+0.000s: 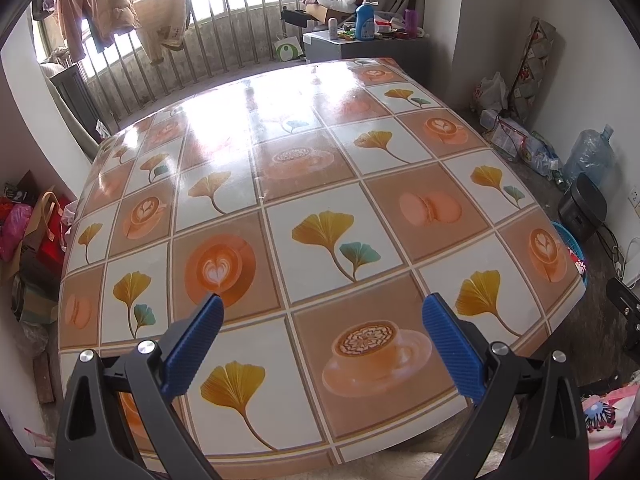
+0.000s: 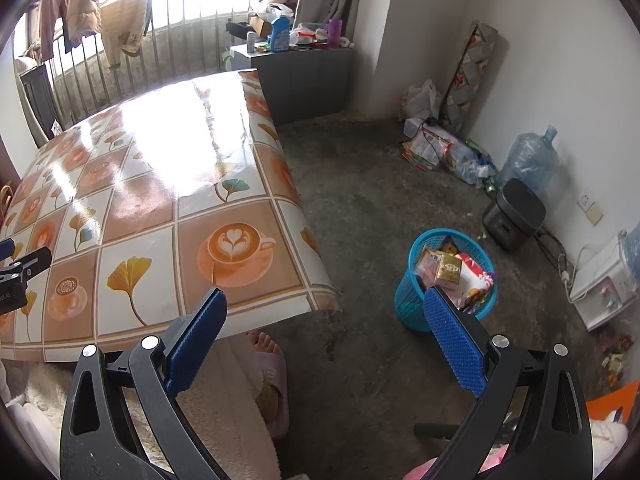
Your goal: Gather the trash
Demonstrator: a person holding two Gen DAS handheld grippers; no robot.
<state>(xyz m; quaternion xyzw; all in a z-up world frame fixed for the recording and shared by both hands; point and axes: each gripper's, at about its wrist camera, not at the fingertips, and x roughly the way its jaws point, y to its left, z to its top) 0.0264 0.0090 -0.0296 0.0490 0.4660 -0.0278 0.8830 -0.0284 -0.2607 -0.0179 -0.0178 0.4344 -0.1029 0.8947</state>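
Trash [image 2: 456,270], made up of crumpled wrappers and a small gold carton, is sitting in a blue mesh basket [image 2: 408,300] that is standing on the grey floor [image 2: 360,208] to the right of the worktop [image 2: 152,184], well apart from its edge. In the left wrist view, only a sliver of the same basket [image 1: 570,240] is showing past the worktop's right edge. The left hand-held gripper [image 1: 322,306] is hovering over the patterned cloth of the worktop [image 1: 320,184] with its blue fingers spread wide and holding nothing. The right hand-held gripper [image 2: 324,300] is likewise spread wide and empty, pointing past the worktop's near right corner toward the floor. A slippered foot [image 2: 272,364] is showing below the worktop's edge. A black rice cooker [image 2: 514,212] is resting on the floor beyond the basket.
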